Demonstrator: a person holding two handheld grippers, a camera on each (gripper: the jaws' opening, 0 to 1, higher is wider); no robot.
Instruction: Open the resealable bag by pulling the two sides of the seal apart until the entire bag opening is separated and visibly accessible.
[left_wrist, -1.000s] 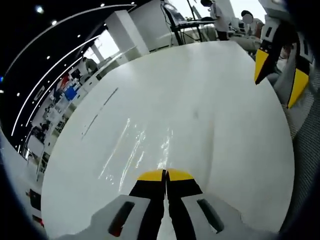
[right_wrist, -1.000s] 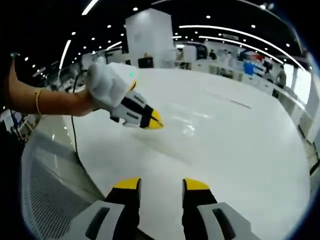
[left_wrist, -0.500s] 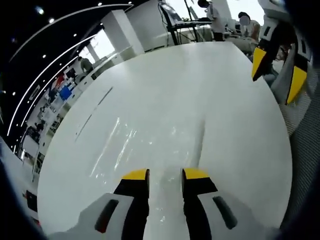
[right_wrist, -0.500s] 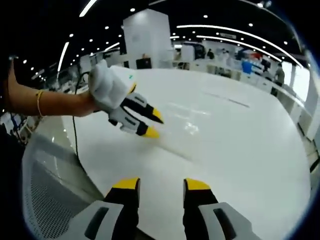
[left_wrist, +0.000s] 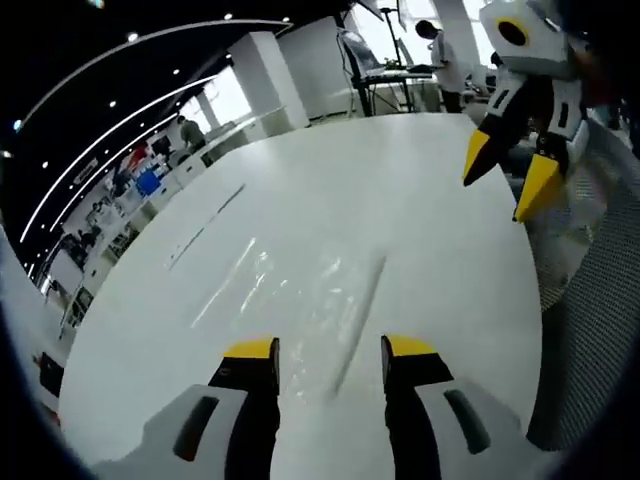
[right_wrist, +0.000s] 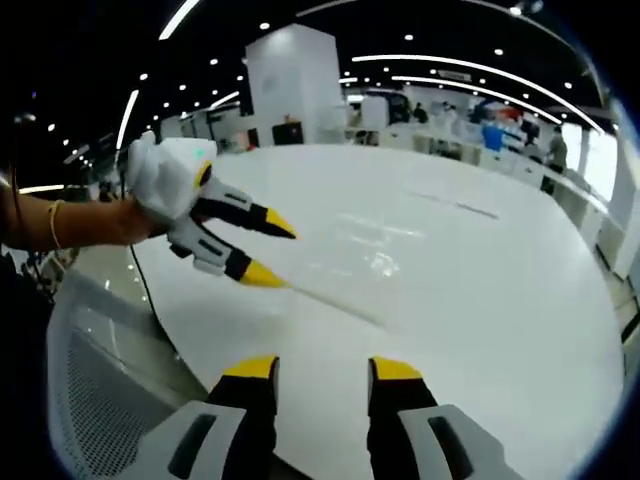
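We hold both the left tool (left_wrist: 330, 348) and right tool (right_wrist: 323, 367) spread, empty; the clear bag (left_wrist: 320, 300) lies flat on the surface (left_wrist: 430, 250), seemingly still unopened.

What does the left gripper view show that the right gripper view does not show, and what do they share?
Left gripper view: the right gripper hanging open above the table's far edge, with people standing behind it. Right gripper view: the left gripper, open, held by a hand with a bracelet on its wrist. Both share the white table and the clear resealable bag lying flat on it.
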